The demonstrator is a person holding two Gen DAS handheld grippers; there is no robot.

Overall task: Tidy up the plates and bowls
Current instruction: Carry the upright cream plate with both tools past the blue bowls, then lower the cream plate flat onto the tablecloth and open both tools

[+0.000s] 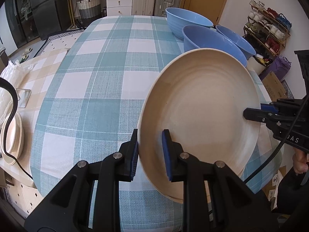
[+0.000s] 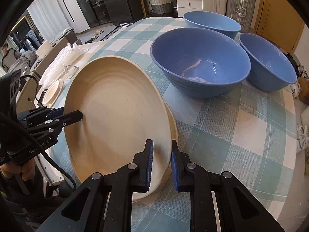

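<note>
The left gripper (image 1: 150, 152) straddles the near rim of a tilted cream plate (image 1: 200, 116), its blue pads on either side of the rim and seemingly clamped. The right gripper (image 2: 161, 164) grips the opposite rim likewise. Beneath the raised plate lies a second cream plate (image 2: 173, 133), flat on the tabletop (image 1: 100, 73), which wears a teal-and-white checked cloth. Three blue bowls (image 2: 200, 61) stand just beyond. More cream plates (image 1: 13, 135) are stacked on a beige-checked surface to the left. Behind are white drawers (image 1: 118, 0), a woven basket (image 1: 88, 7) and a shoe rack (image 1: 268, 29).
</note>
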